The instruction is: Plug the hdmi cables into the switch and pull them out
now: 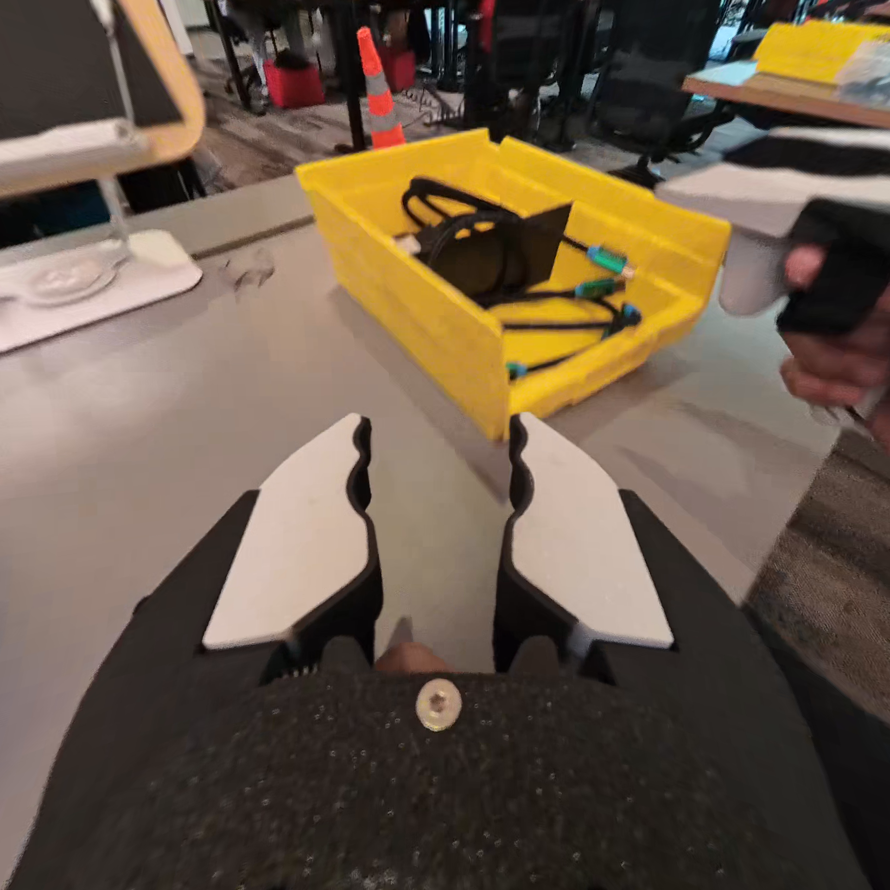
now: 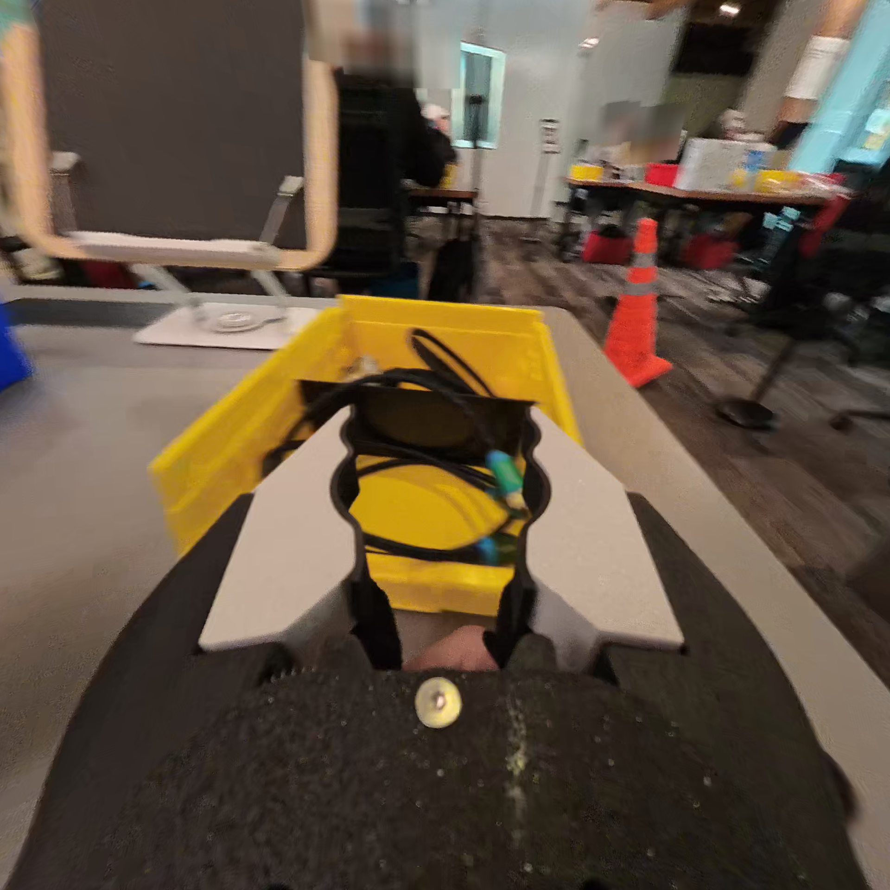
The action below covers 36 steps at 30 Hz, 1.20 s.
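Observation:
A yellow bin (image 1: 433, 308) stands on the grey table. Inside it lie a black switch box (image 1: 530, 241) and black HDMI cables with green and blue plugs (image 1: 608, 259). My left gripper (image 1: 439, 426) is open and empty above the table, short of the bin's near corner. My right gripper (image 2: 439, 419) is open and empty above the bin's near end, with the switch (image 2: 424, 414) and a green and blue plug (image 2: 503, 469) showing between its fingers. The right gripper also shows at the right edge of the left wrist view (image 1: 751, 274), held by a gloved hand.
A white stand with a flat base (image 1: 91, 284) sits on the table at the left, with a dark panel above it. The table edge (image 1: 794, 505) runs close on the right. An orange cone (image 1: 383, 96), chairs and other tables stand beyond on the floor.

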Tool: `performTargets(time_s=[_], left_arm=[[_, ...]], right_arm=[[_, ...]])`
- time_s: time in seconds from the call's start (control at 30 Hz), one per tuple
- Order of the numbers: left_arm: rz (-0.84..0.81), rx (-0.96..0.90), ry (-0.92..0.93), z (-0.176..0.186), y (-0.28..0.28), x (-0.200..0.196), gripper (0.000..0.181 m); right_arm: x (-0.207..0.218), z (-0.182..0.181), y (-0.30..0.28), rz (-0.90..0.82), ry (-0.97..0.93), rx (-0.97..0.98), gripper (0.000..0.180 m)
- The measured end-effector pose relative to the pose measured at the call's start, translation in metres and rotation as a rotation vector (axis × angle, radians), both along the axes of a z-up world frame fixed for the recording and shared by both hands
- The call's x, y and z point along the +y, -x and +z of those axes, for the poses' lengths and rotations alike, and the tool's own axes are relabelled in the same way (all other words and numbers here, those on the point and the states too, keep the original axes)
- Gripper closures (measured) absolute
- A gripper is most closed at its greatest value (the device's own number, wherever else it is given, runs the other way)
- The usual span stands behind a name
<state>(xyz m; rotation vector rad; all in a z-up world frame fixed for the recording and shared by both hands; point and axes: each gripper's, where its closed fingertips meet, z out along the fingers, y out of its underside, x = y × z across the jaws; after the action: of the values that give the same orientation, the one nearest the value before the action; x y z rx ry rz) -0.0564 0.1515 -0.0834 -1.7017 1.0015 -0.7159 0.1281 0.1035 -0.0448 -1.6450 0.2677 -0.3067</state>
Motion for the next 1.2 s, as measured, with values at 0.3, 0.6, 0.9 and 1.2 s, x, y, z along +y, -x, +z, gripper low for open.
performTargets(time_s=[0.3,0.6,0.9,1.2], left_arm=[[0.121,0.091,0.085,-0.036,-0.09,0.045,0.144],[0.304,0.133,-0.023,-0.026,-0.064,0.061,0.175],[0.435,0.093,-0.124,0.009,0.063,0.082,0.175],[0.455,0.186,0.032,-0.035,0.15,0.127,0.173]], right_arm=[[0.015,-0.086,-0.068,-0.002,0.217,0.319,0.107],[0.016,-0.079,-0.051,-0.081,0.265,0.25,0.176],[0.046,-0.038,0.067,0.026,0.152,0.163,0.176],[0.112,-0.078,0.155,0.134,0.304,0.133,0.175]])
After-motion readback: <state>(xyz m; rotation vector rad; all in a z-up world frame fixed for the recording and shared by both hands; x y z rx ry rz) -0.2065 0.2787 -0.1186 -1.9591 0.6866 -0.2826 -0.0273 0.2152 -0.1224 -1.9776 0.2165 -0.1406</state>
